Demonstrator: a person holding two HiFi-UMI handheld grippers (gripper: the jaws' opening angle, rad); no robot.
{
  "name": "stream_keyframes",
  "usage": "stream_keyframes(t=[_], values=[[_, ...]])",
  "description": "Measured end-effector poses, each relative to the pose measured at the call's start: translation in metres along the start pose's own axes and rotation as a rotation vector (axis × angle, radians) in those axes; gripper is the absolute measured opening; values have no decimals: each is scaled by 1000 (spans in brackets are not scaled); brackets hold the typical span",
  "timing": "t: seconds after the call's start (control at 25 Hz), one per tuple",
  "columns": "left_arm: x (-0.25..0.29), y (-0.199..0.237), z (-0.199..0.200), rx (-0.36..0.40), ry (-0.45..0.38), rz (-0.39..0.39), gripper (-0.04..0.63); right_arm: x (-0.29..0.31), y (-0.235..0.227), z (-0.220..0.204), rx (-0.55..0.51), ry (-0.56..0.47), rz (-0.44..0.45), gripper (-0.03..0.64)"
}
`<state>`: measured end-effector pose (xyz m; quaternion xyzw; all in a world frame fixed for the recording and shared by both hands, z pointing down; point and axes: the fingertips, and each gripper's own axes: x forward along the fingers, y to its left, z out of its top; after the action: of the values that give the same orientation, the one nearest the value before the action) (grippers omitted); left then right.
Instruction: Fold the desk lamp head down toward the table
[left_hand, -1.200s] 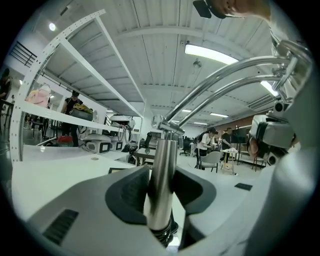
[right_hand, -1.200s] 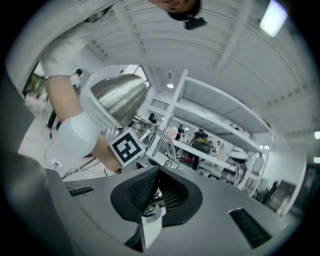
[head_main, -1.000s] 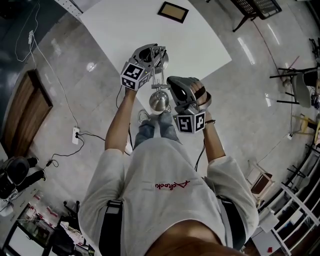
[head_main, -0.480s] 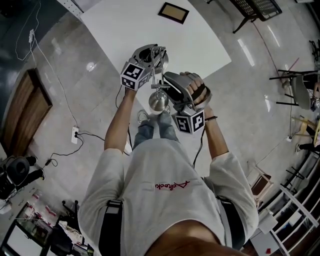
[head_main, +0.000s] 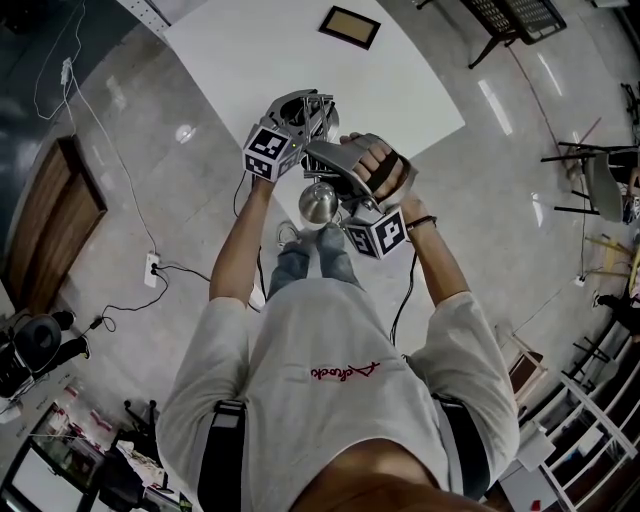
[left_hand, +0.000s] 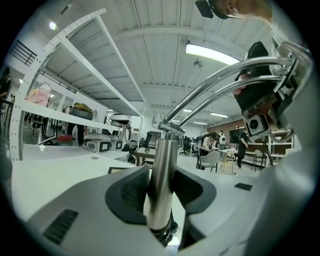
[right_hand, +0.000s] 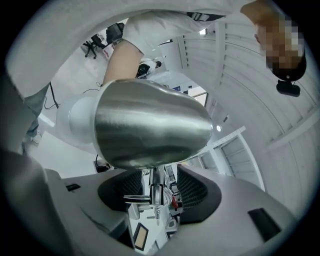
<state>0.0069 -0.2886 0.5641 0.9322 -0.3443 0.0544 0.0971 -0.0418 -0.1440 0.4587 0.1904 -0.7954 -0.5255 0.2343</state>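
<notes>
While one desk lamp (head_main: 318, 203) stands at the near edge of the single white table (head_main: 250, 55), two grippers are at it. The left gripper (left_hand: 160, 186) is clamped at a middling width on the lamp's upright metal post (left_hand: 162, 160). The right gripper (right_hand: 152, 194) has just been opening and its jaws stand wide. The thin stem (right_hand: 152, 179) beside the chrome lamp head (right_hand: 150, 127) sits between its pads, untouched. One dark framed board (head_main: 347, 24) lies farther back on the table.

Brushed-metal lamp head (right_hand: 150, 127), glossy metal post (left_hand: 161, 190), matt table (head_main: 250, 50)
</notes>
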Motion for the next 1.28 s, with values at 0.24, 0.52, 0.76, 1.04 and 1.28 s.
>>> stream_keyframes(t=[0.24, 0.52, 0.76, 1.04, 1.28], values=[[1, -3, -1, -4, 6, -2, 152, -4, 6, -2, -90, -37, 8, 183], [1, 0, -2, -4, 12, -8, 152, -2, 4, -3, -150, -54, -82, 111], [1, 1, -4, -13, 13, -12, 153, 0, 3, -2, -126, -54, -85, 109], [2, 1, -3, -28, 14, -18, 155, -1, 0, -3, -66, -47, -81, 109], [4, 2, -4, -28, 8, -13, 156, 1, 13, -5, -57, -36, -50, 123]])
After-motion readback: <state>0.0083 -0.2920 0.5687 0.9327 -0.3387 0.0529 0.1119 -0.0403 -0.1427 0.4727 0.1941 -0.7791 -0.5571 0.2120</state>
